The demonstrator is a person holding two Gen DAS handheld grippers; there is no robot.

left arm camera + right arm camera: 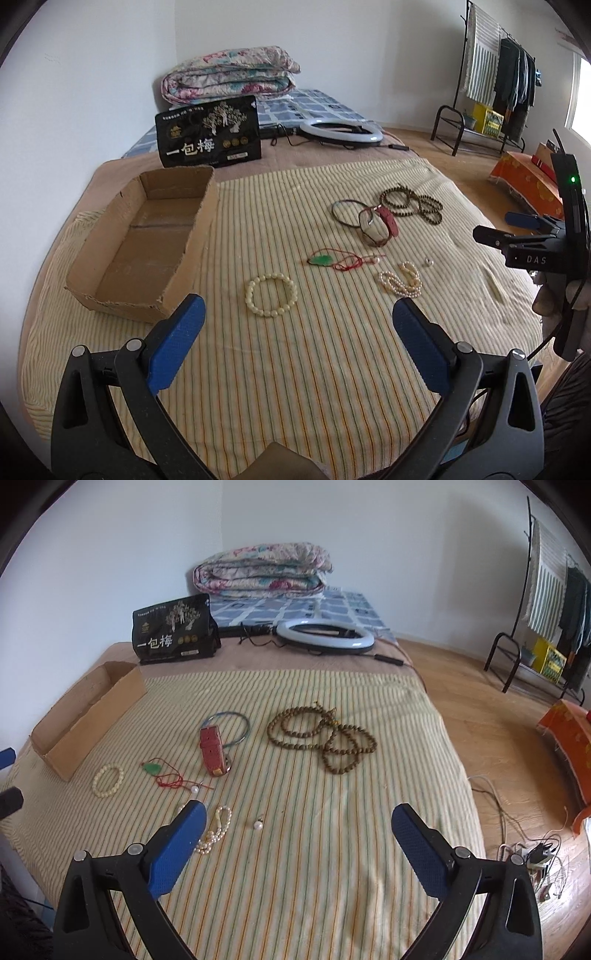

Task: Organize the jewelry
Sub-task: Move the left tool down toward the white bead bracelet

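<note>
I hold my left tongs [299,321] spread wide and empty above the yellow striped cloth [332,369] that covers the bed; my right tongs [299,825] gape just as wide, gripping nothing.

The open brown cardboard box [144,243] is my landmark, lying at the cloth's left side with nothing inside it. Just to its right, near its front corner, lies the cream beaded bracelet [270,296]. Further right of the box sits the green pendant on a red cord [325,260], then the heap of small white pearls [400,282] with a single loose pearl bead [428,262] just beside it. Beyond these, well apart from the box, the red strap piece [389,221] lies across a thin dark hoop bangle [347,214], and the long coiled string of brown wooden beads [413,203] lies farthest right.

Behind the box stands a black printed packet [208,133], and to its right a white ring light [341,133].
</note>
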